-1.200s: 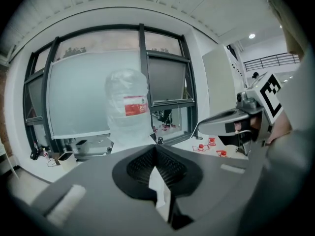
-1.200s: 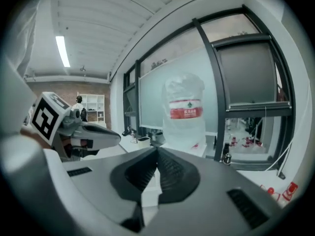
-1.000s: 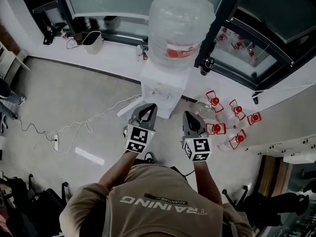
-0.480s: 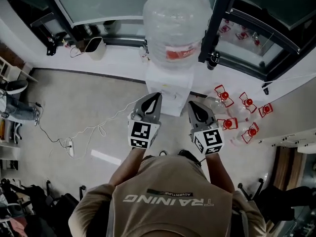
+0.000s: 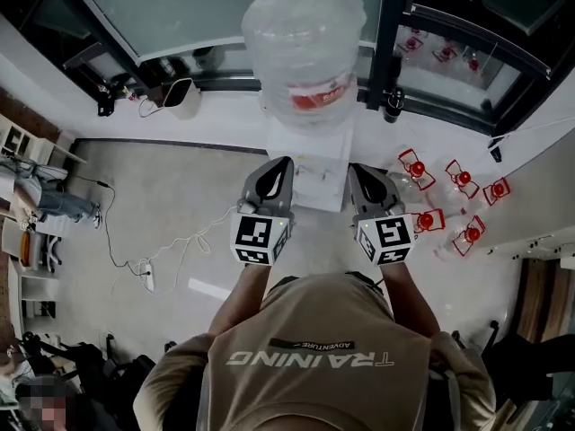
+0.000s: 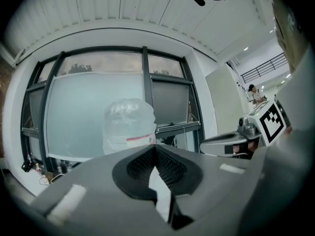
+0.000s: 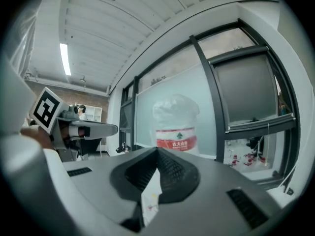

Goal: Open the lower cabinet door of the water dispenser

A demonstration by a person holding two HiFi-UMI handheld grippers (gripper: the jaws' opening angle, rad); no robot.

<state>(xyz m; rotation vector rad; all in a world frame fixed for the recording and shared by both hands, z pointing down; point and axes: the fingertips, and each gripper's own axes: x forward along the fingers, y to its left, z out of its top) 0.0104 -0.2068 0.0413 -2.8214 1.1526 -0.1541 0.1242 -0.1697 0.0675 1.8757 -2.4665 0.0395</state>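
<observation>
Left gripper, right gripper: jaws pressed together, holding nothing | water dispenser stood just beyond, between them, by the far window | lower cabinet door hidden in every view

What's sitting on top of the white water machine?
A big clear water bottle with a red label stands on the dispenser. The bottle covers the dispenser's top, so where they join cannot be seen.
</observation>
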